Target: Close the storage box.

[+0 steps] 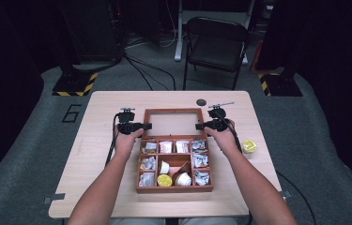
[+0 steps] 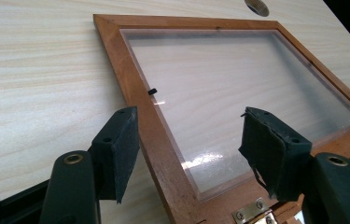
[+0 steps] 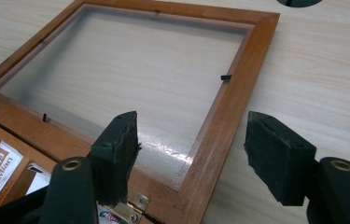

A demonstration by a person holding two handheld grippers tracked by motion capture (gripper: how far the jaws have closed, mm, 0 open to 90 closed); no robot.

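Straddling the lid's (image 1: 172, 111) side rails, both grippers' fingers (image 2: 116, 151) (image 3: 116, 149) stand released, placed to swing it shut over the box (image 1: 174, 189).

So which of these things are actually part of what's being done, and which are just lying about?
In use:
wooden box
its open glass lid, lying flat on the table
left gripper and right gripper, jaws astride the lid's side rails

Lying about:
yellow cup
folding chair
dark table hole

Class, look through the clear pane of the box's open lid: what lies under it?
Under the lid's pane the pale wooden table shows through. The lid's wooden frame covers what lies beneath it.
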